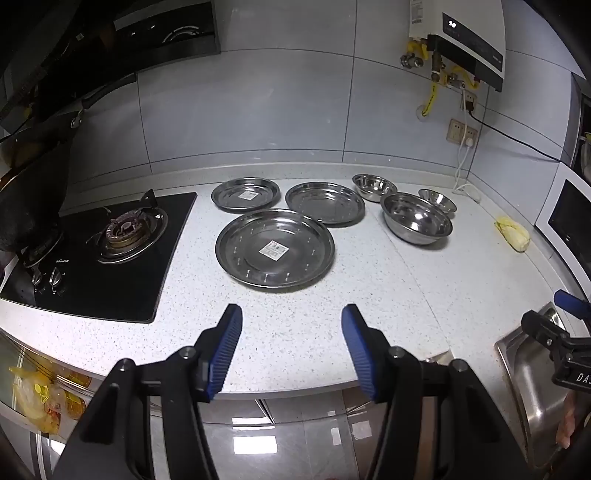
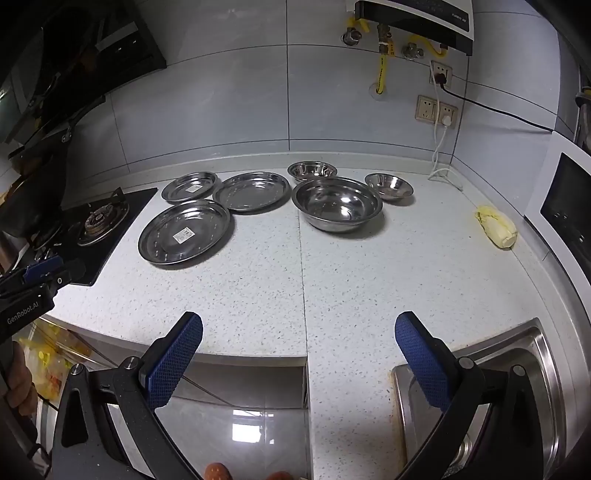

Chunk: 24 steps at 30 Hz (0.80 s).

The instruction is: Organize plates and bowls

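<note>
Grippers wide, nothing held – dishes laid out on counter

Left gripper [image 1: 291,332] hangs over front edge of the white speckled counter [image 1: 388,295], jaws spread apart, nothing btwn the blue pads. Tilted down twd the counter. Right gripper [image 2: 299,343] same: jaws wide apart, empty, tilted down, over front edge next to the steel sink [image 2: 535,354]. Each gripper shows at the edge of the other's cam; right one sits above the sink corner in left wrist view.

Task items, all stainless, all flat on counter, well ahead of both grippers:
- large plate [image 1: 275,251], sticker in centre, nearest the front, just right of the black gas hob [image 1: 110,254]
- small plate [image 1: 245,194], also w/ sticker, behind it nr the wall
- mid plate [image 1: 325,203], no sticker, right of small plate; rims of the 3 plates close, can't tell if touching
- big bowl [image 1: 416,218], right of the plates, upright
- small bowl [image 1: 372,185] behind big bowl twd wall, upright
- 2nd small bowl [image 1: 437,199] behind-right of big bowl; in right wrist view it stands clear of it

Nothing stacked; plates grouped left, bowls grouped right.

Other: yellow-white cabbage-like item [image 1: 513,232] on counter far right, nr a white appliance [image 1: 565,218]. Water heater [image 1: 469,33] on tiled wall w/ yellow hoses, sockets + cables below. Dark pan on hob's left burner, partly cut off.
</note>
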### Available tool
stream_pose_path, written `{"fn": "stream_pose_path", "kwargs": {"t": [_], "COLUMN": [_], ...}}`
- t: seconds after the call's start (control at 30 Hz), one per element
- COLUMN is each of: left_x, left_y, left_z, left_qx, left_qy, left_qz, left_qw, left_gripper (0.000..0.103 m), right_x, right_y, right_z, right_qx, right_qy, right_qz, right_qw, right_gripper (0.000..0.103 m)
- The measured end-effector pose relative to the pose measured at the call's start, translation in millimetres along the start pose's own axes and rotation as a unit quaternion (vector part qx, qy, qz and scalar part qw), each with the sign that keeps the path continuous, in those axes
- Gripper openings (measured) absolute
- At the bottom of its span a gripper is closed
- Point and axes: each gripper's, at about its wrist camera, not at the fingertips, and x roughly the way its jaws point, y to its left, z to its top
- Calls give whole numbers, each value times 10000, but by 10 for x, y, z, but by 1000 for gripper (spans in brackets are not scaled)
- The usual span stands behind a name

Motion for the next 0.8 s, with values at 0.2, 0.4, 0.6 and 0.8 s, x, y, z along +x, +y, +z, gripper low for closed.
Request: {"fn": "stream_pose_path", "kwargs": {"t": [0.2, 0.4, 0.6, 0.8], "left_x": [4, 21, 22, 56], "left_y": [11, 29, 28, 62], "left_z": [-5, -3, -6, 14], "left_qx": [2, -19, -14, -32], "left_qy": [-2, 15, 11, 49], "left_qz": [-6, -20, -16, -38], "left_qw": [10000, 10000, 10000, 10000], "left_gripper": [54, 54, 54, 54], "right_x": [22, 54, 64, 84], "right_y": [27, 38, 52, 58], "right_z": [-16, -37, -24, -24], "right_qx": [-7, -25, -21, -18], "right_qy": [4, 37, 44, 62], "right_qz": [13, 41, 36, 20], "right_qw": [10000, 10000, 10000, 10000], "right_gripper": [102, 102, 102, 102]}}
